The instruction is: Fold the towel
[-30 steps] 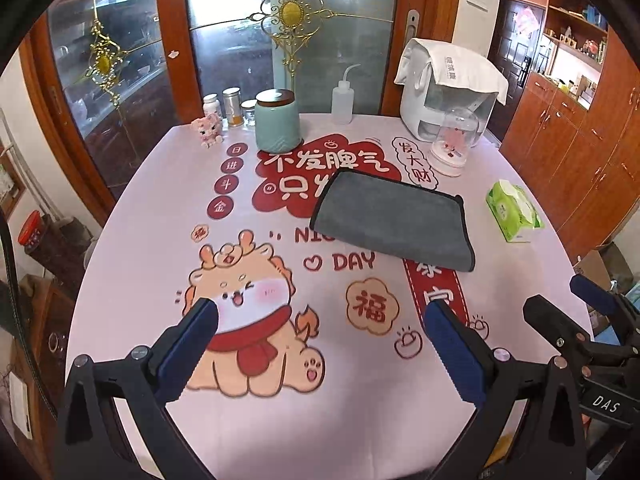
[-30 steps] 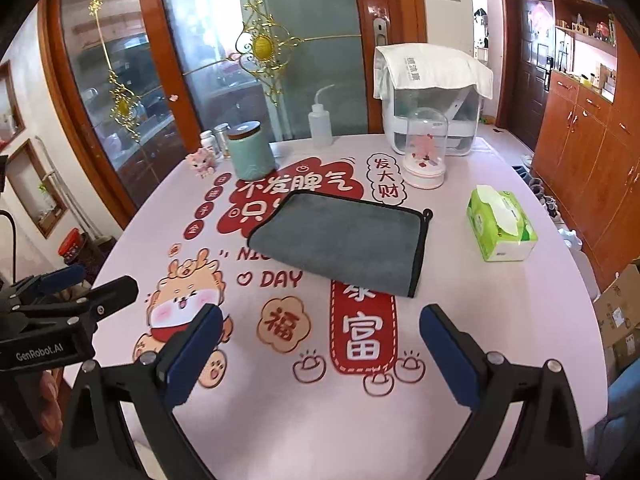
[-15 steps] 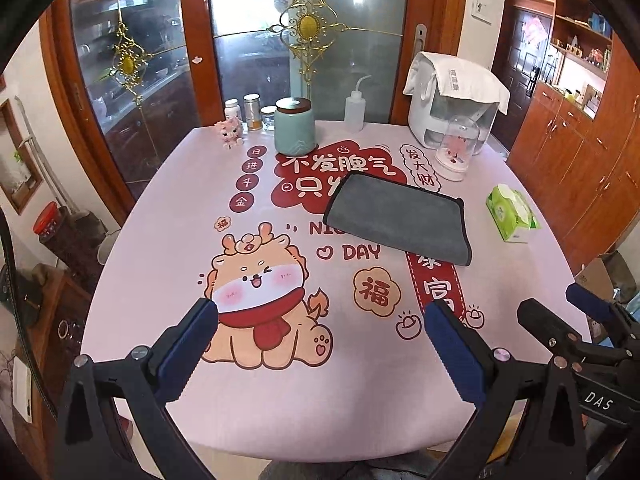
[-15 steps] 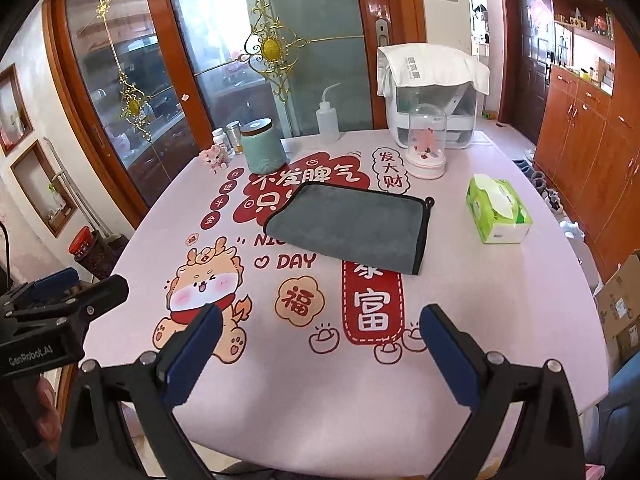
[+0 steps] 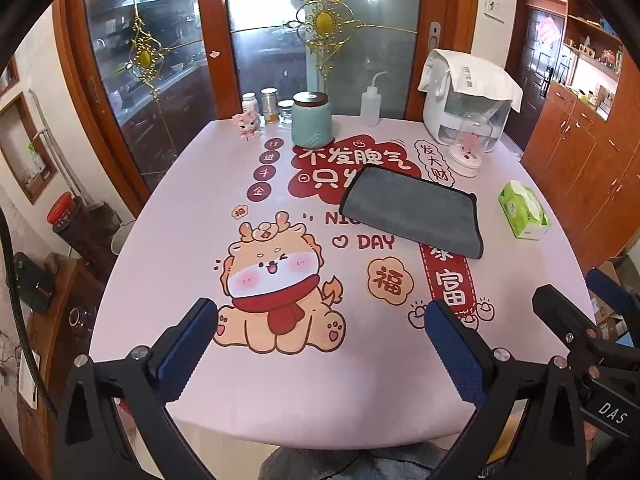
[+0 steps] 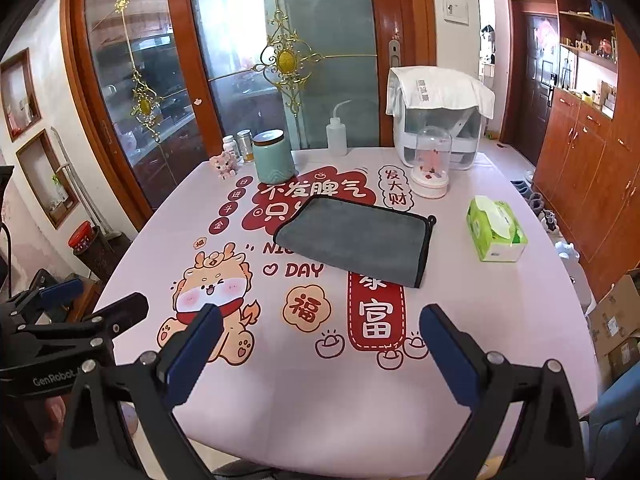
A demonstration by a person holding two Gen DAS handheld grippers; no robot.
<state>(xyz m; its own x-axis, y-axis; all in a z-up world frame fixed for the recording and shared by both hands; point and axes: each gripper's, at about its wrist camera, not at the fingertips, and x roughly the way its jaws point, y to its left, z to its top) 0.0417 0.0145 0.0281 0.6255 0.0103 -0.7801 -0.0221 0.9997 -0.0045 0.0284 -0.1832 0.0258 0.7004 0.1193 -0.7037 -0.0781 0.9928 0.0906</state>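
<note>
A grey towel (image 5: 412,210) with a dark edge lies folded flat on the table's middle right; it also shows in the right wrist view (image 6: 354,236). My left gripper (image 5: 320,336) is open and empty, held over the table's near edge, well short of the towel. My right gripper (image 6: 318,340) is open and empty, also at the near edge. The right gripper shows at the right of the left wrist view (image 5: 580,312), and the left gripper at the left of the right wrist view (image 6: 72,312).
On the pink printed tablecloth (image 5: 180,248) stand a teal canister (image 5: 311,120), small jars (image 5: 269,105), a pink figurine (image 5: 246,124), a squeeze bottle (image 5: 370,100), a white appliance (image 5: 468,100), a glass dome (image 5: 472,145) and a green tissue pack (image 5: 524,210). Glass doors stand behind.
Both grippers have pulled back and up from the table, so the towel looks smaller and farther. The towel has not moved. Both grippers stay open.
</note>
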